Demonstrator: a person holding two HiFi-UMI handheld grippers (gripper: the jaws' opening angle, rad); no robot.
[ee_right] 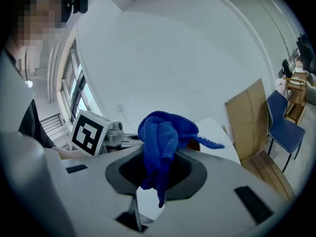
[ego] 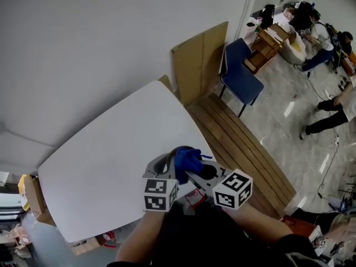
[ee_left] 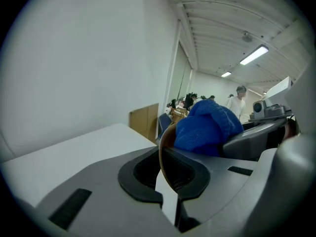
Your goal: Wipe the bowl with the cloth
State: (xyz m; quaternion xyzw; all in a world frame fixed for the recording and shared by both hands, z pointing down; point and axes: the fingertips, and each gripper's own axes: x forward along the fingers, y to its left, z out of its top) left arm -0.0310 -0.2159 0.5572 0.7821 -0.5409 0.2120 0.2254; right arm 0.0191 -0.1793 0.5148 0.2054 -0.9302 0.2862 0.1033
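Above the white surface point(ego: 111, 149), the closed jaws of my left gripper point(ee_left: 168, 181) pinch the bowl point(ee_left: 164, 142) by its thin, smooth brown rim, my right gripper point(ee_right: 157, 181) clamps a bunched, nubbly blue cloth point(ee_right: 160, 132) just beside it, and I judge hard wiping could lever that slick rim loose.

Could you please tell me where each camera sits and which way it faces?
Head view: on the person's head, looking steeply down at the white table; forearms show.
Left gripper view: on the left gripper, looking along its jaws, shut on the bowl.
Right gripper view: on the right gripper, its jaws shut on the blue cloth; torso shows.
All share the cloth.
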